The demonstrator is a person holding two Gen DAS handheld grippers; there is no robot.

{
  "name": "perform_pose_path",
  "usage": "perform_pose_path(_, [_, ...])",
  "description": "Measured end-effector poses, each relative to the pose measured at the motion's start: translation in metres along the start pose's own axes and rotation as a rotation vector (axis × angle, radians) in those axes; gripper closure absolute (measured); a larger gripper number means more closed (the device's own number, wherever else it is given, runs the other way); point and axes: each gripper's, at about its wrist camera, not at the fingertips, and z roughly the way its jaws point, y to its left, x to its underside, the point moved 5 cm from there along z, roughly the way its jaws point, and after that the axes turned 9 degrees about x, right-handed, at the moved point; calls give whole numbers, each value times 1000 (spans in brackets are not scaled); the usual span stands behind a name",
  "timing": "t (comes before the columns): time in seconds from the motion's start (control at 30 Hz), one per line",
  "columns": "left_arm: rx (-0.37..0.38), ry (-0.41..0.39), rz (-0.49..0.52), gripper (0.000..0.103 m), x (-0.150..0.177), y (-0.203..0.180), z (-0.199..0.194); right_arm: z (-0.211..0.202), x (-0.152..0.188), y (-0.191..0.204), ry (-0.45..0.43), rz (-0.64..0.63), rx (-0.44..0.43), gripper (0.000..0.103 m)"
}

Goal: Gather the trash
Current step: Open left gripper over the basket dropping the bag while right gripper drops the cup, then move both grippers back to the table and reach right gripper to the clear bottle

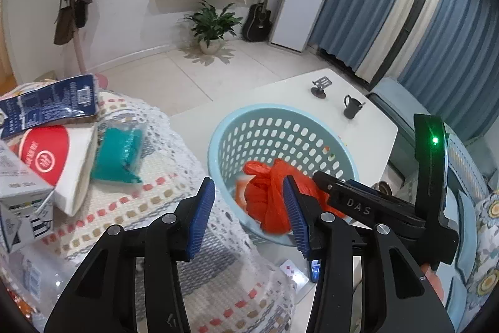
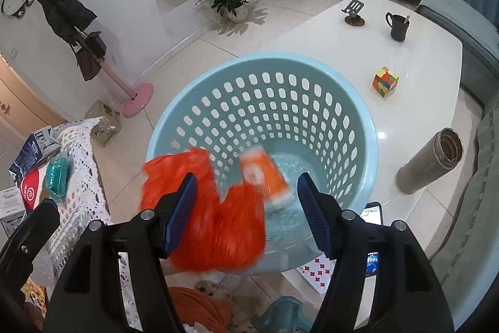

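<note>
Trash is seen inside the light blue perforated basket [image 2: 312, 89], which stands on the white counter [image 2: 421, 77]: an orange plastic bag [image 2: 218, 224], blurred in the right wrist view, lies against the near wall beside an orange packet [image 2: 263, 177]. The right tool [image 2: 246, 214] is held above the basket's near rim and angled down into it, with its blue pads [image 2: 312, 214] spread wide and nothing gripped between them. The left tool [image 1: 249, 214] is poised over the lace-covered surface [image 1: 174, 146] just beside the basket, pointed toward the bag [image 1: 271, 192], its jaws parted and empty. More litter is left on that cloth: a teal packet [image 1: 120, 155], a red-and-white paper cup [image 1: 59, 164] on its side and a blue carton [image 1: 46, 102].
</note>
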Motion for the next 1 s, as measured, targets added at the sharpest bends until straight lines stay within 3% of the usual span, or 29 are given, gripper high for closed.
perform_pose_path(0.4, [-21, -99, -14, 57, 5, 7, -55, -54, 0, 31, -117, -69, -52, 40])
perform_pose_path(0.5, [-41, -145, -16, 51, 9, 10, -81, -77, 3, 49, -167, -112, -85, 40])
perform_pose_path(0.83, [-154, -294, -78, 48, 37, 59, -186, -149, 43, 136, -332, -368, -250, 45])
perform_pose_path(1.0, [-250, -335, -159, 48, 64, 103, -232, -149, 73, 176, -302, -473, -298, 45])
